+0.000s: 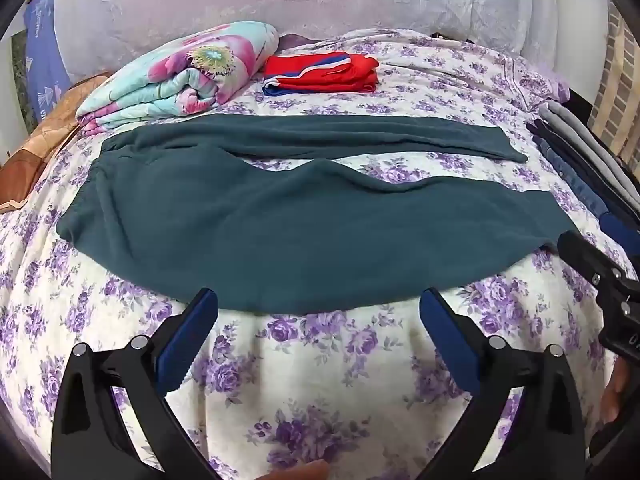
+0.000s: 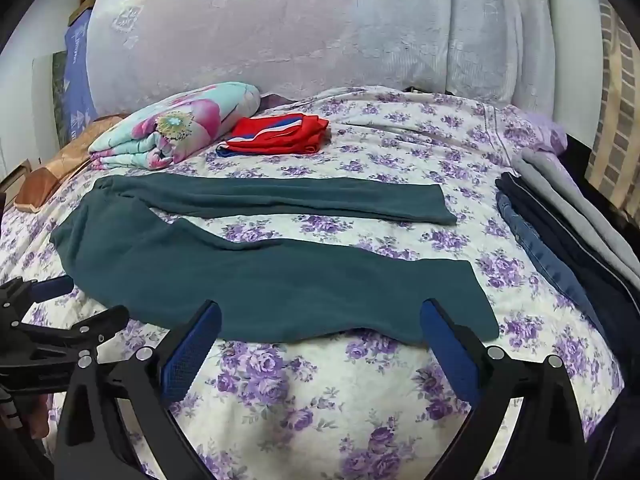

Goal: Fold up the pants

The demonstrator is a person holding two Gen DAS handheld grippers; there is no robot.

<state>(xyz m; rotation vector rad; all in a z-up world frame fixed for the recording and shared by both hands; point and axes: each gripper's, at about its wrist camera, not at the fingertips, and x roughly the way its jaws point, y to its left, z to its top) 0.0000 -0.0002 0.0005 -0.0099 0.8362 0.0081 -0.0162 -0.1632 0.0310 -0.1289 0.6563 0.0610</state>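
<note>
Dark teal pants (image 1: 280, 220) lie spread flat on the floral bedsheet (image 1: 320, 380), waistband to the left, the two legs running to the right with a gap between them. They also show in the right wrist view (image 2: 260, 276). My left gripper (image 1: 319, 300) is open and empty, its blue-padded fingers at the near edge of the near leg. My right gripper (image 2: 320, 312) is open and empty, just in front of the near leg's cuff end. The right gripper also shows at the right edge of the left wrist view (image 1: 608, 280).
A folded red, white and blue garment (image 1: 324, 72) and a rolled floral quilt (image 1: 180, 76) lie at the back of the bed. A stack of folded grey, navy and denim clothes (image 2: 568, 232) lies along the right edge. A large pale cushion (image 2: 300, 28) stands behind.
</note>
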